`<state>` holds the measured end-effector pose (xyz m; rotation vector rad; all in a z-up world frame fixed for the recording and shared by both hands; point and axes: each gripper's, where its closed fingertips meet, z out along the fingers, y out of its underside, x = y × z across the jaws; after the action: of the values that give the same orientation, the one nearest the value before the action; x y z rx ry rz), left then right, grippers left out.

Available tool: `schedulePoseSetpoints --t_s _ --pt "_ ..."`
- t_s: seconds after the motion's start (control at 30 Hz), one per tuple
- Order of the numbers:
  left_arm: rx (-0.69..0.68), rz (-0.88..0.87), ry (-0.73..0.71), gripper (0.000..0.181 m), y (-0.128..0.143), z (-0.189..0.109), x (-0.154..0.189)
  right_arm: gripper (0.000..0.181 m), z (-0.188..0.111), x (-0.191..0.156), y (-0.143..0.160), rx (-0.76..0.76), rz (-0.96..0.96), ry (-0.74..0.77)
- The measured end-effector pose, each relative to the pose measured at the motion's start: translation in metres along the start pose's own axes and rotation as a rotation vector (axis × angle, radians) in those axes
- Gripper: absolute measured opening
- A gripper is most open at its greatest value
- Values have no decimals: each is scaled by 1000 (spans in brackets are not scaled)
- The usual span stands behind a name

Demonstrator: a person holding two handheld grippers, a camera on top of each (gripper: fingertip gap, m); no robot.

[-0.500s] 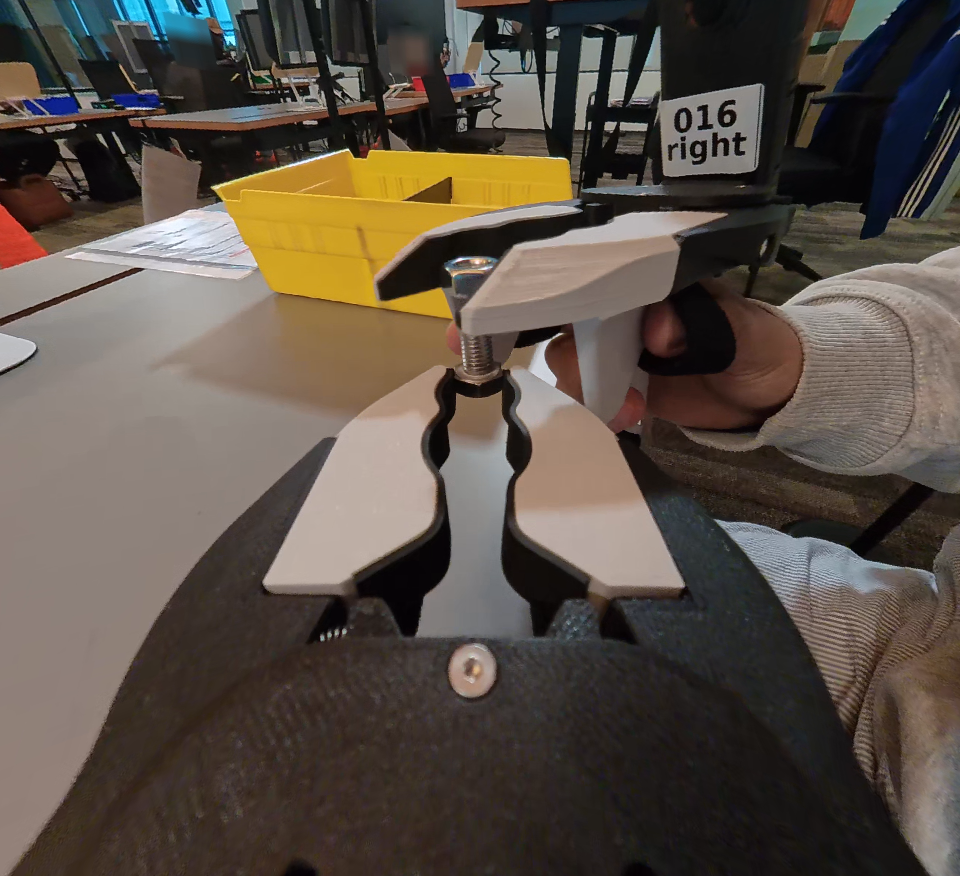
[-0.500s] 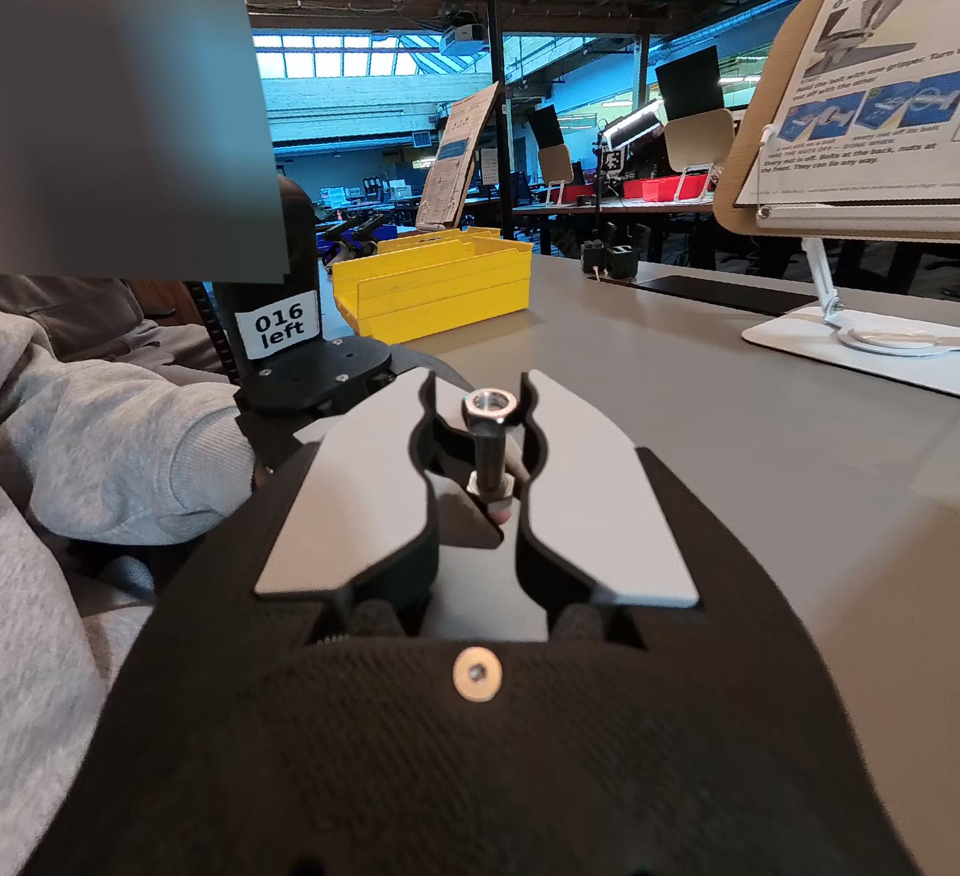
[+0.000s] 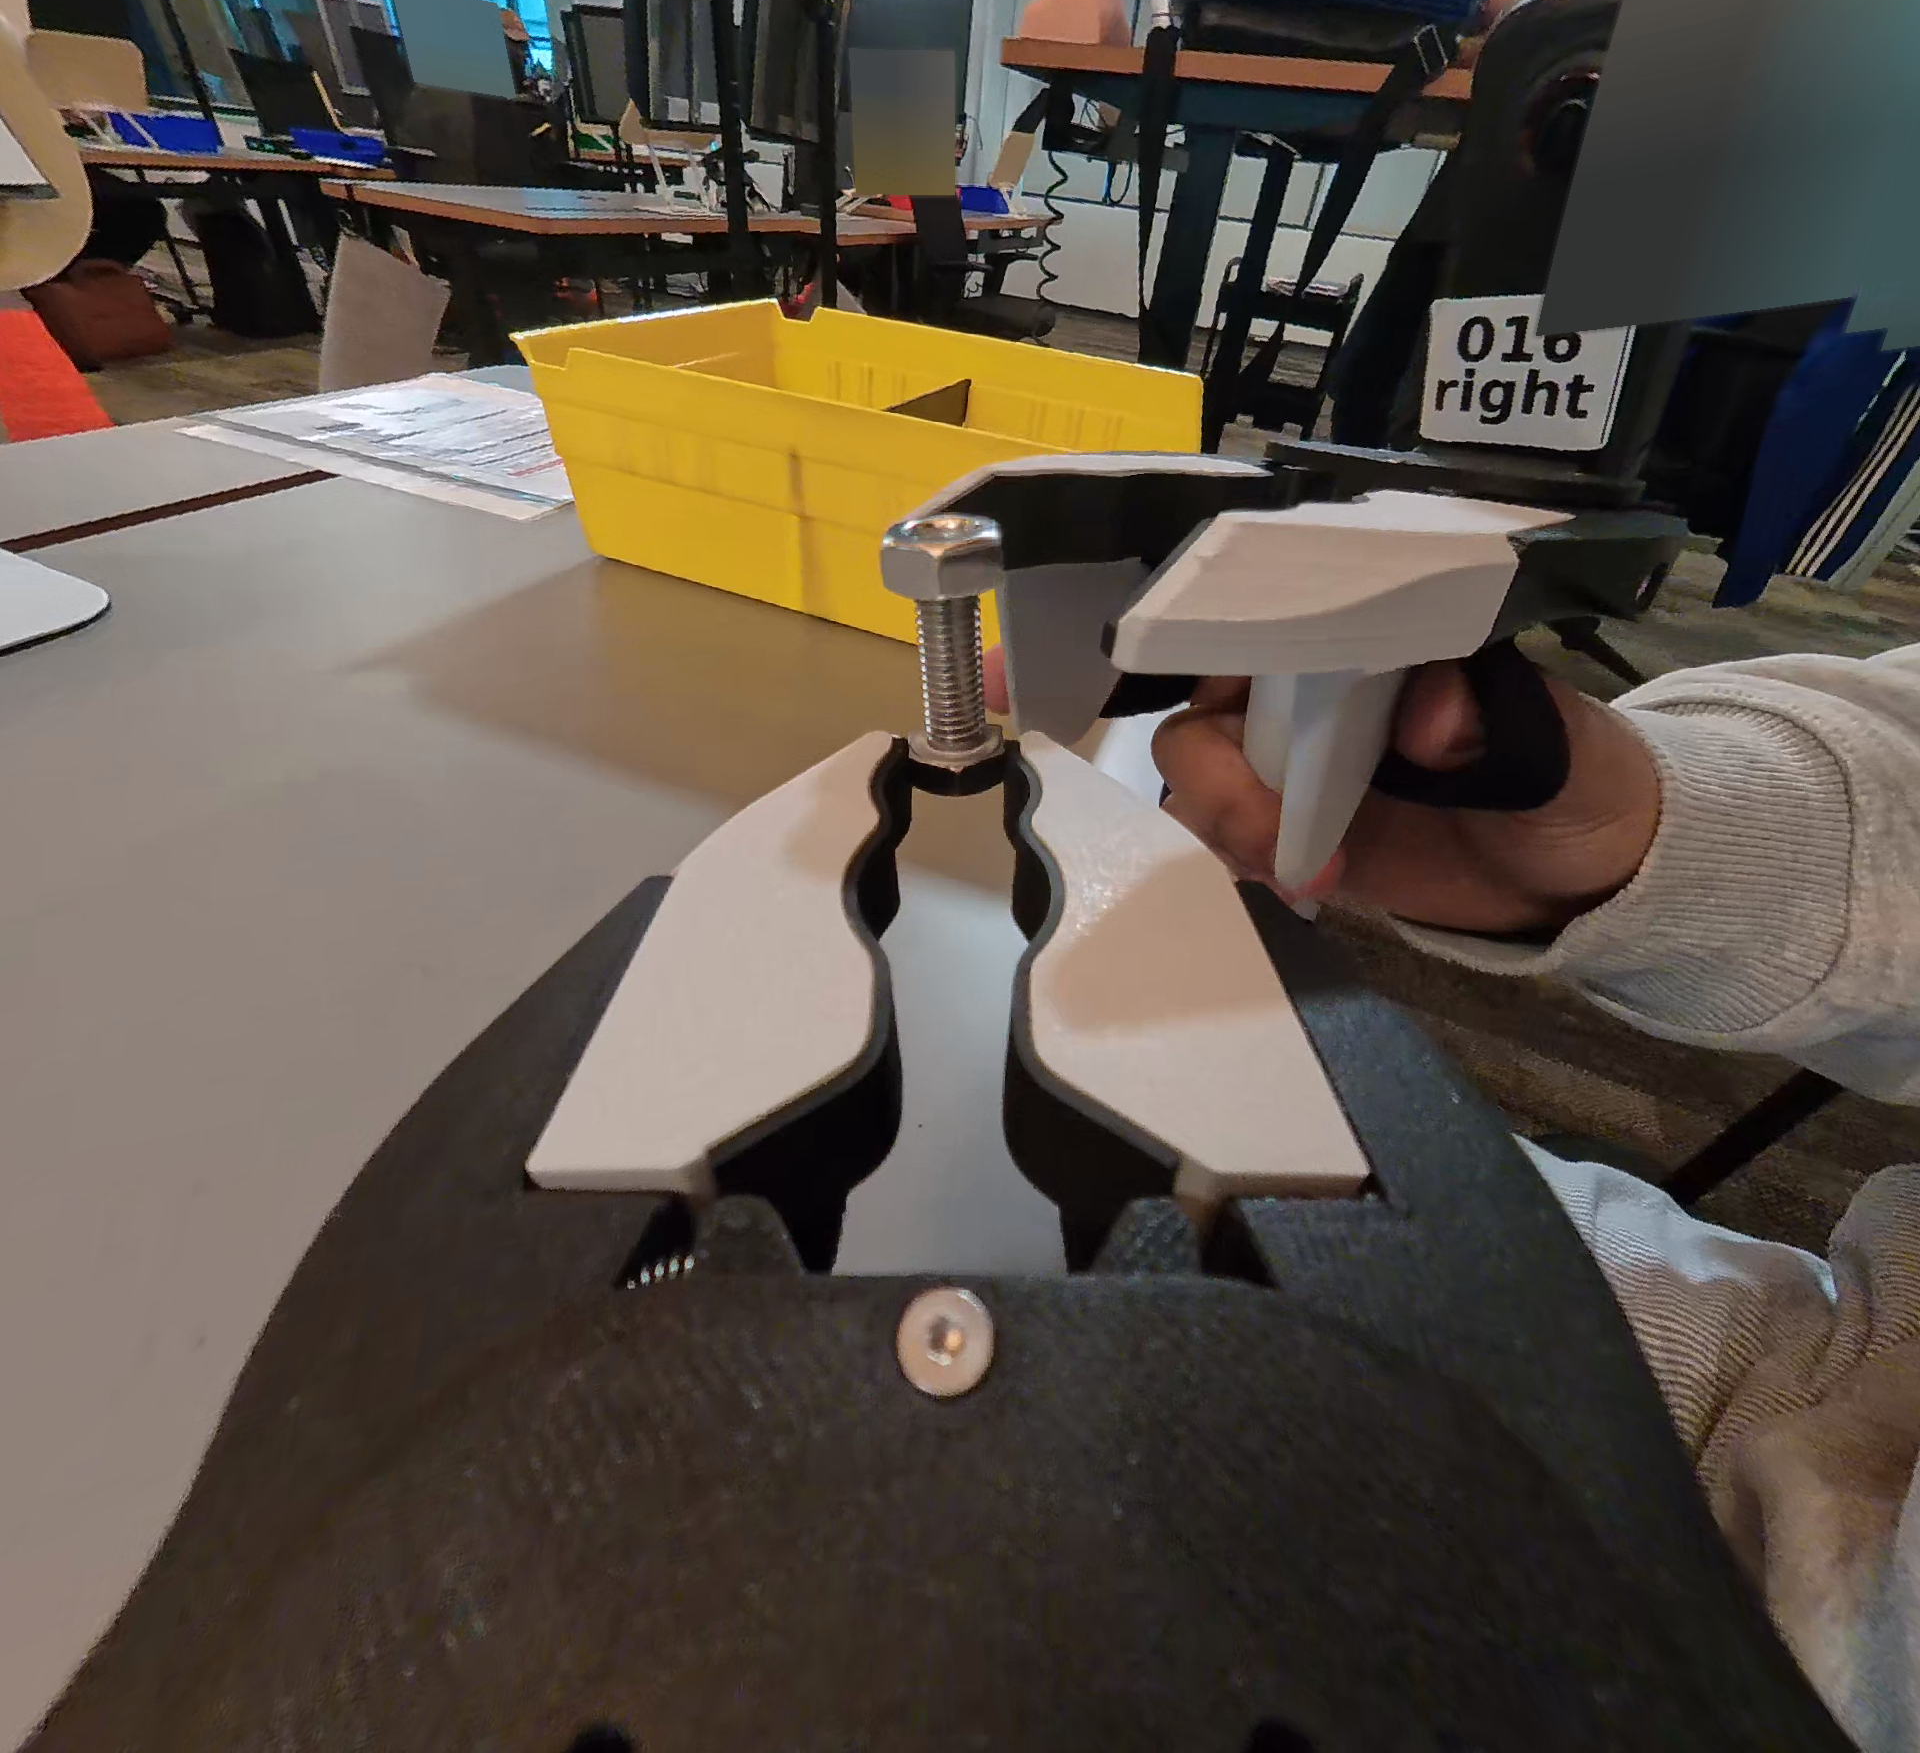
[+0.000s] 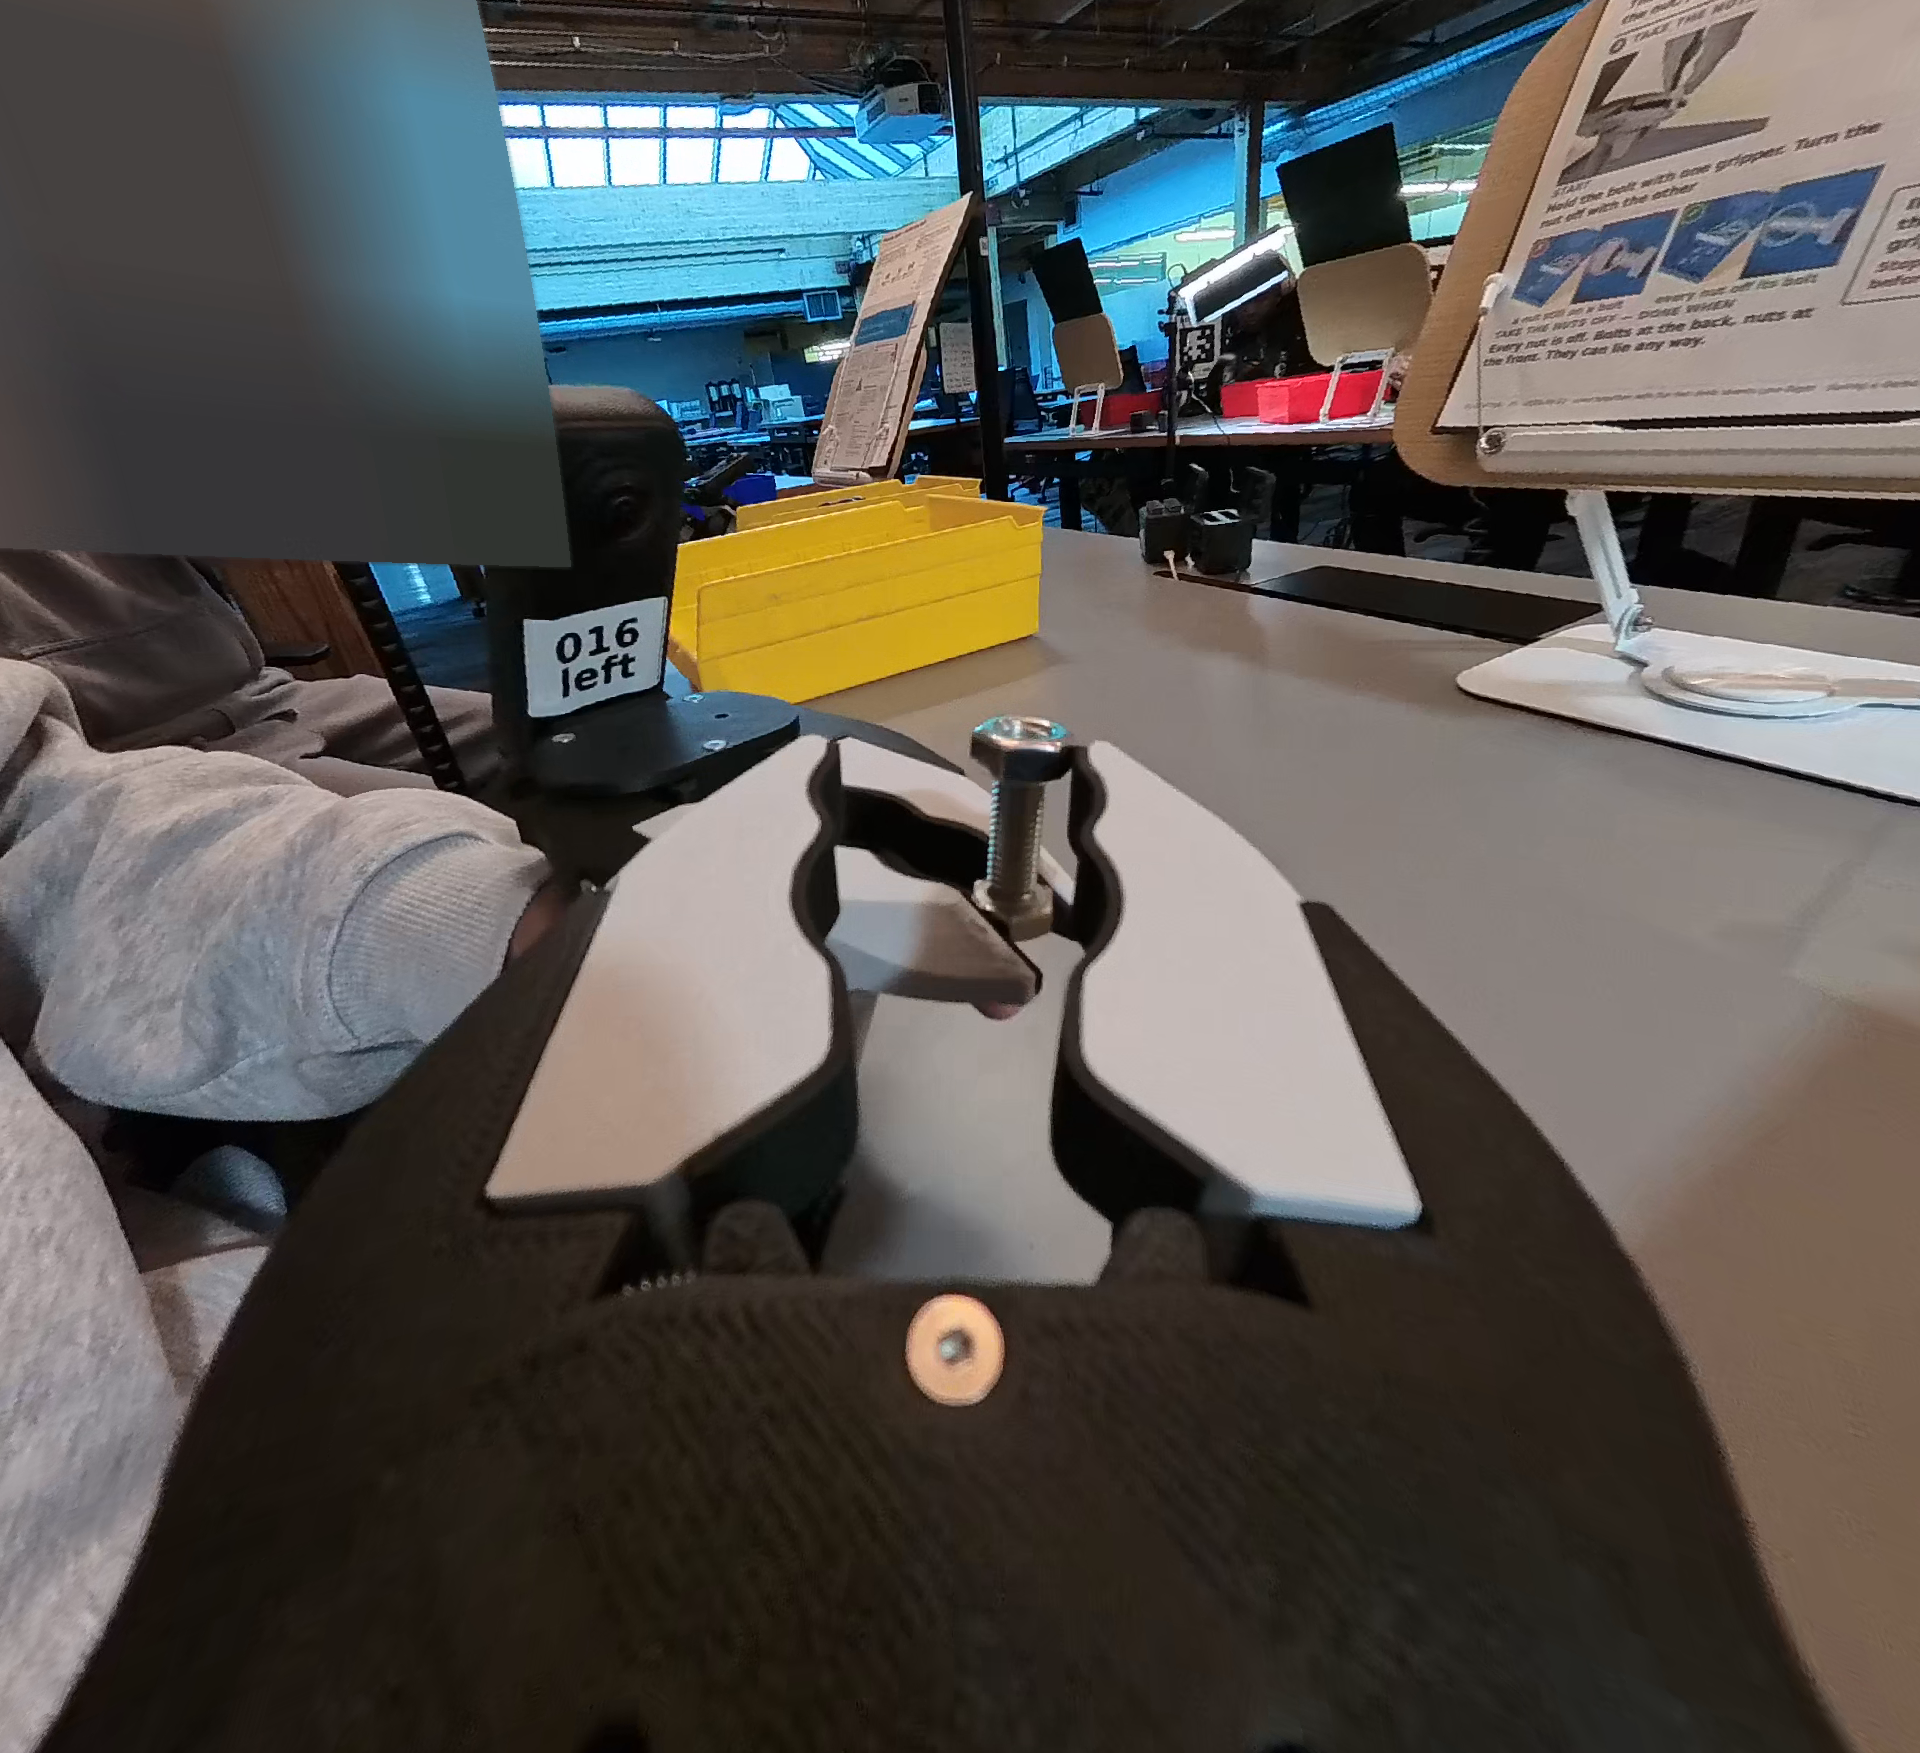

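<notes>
Right gripper (image 4: 951, 773) has spread off the bolt (image 3: 948, 638); left gripper (image 3: 954, 747) pinches its nut (image 3: 954, 749), yellow bin (image 3: 831, 467) behind.

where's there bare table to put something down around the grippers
Bare grey table stretches left of the left gripper, bordered by the yellow bin and a laminated sheet. More lies between the right gripper and white stand base. It is crowded where both grippers meet at the bolt.
</notes>
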<state>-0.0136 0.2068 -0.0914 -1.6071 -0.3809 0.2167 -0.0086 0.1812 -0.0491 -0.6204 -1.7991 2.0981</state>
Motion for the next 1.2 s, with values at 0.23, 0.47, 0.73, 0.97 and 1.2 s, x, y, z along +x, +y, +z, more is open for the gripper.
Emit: schedulePoseSetpoints --t_s 0.23,0.47,0.73,0.97,1.2 --pt "-35 35 31 17 4 3 8 45 3 -7 2 -13 -18 -22" --pt "-37 62 30 17 4 3 11 42 6 -12 7 -42 -62 -31" --pt "-43 93 38 17 5 4 15 25 3 -5 5 -40 -70 2" --pt "-35 74 54 17 4 3 15 18 -1 3 2 -25 -32 14" --pt "0 59 108 17 1 1 21 19 -1 -3 -2 1 21 -54"
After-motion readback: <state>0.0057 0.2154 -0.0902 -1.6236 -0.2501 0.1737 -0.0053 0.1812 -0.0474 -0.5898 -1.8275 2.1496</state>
